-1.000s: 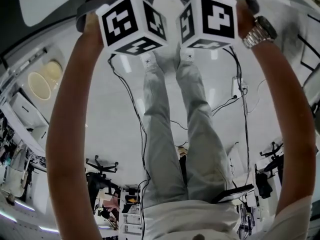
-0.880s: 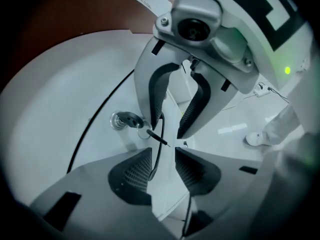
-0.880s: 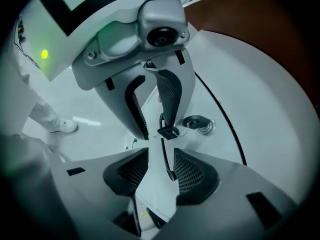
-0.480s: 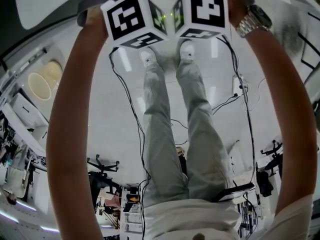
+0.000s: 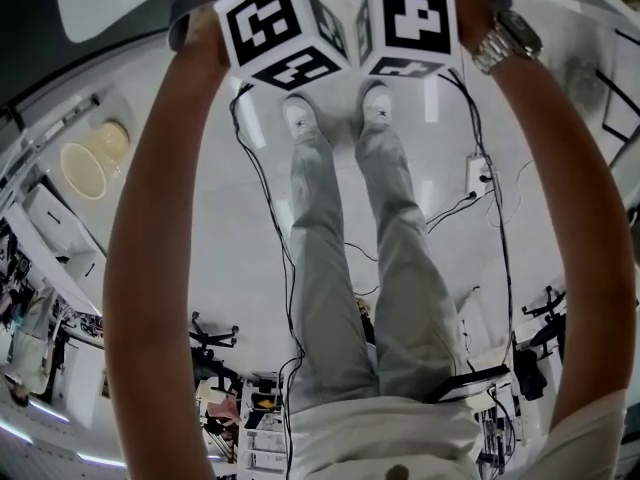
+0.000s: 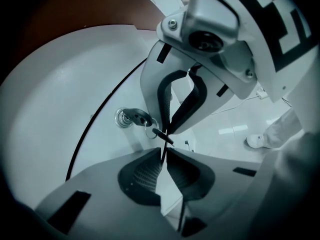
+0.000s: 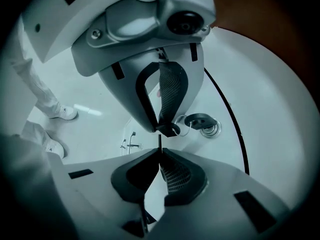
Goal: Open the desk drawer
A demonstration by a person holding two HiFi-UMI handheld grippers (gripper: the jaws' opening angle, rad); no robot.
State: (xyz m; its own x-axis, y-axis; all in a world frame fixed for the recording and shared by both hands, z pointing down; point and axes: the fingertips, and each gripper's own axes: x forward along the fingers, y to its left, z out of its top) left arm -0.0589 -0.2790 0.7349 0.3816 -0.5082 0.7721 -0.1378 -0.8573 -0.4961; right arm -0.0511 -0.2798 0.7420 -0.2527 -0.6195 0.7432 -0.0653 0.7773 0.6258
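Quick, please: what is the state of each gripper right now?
Left gripper: jaws have just been closing, now together, holding nothing.
Right gripper: jaws have just been closing, now together, holding nothing.

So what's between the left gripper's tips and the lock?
Left gripper view: the key in the lock and its ring, hanging toward the left gripper, whose jaws have just been closing; tips meet, nothing visibly between them.

Pretty much just a glossy white floor here, with black cables snaking across it, a white power strip, and the person's white sneakers planted on it.
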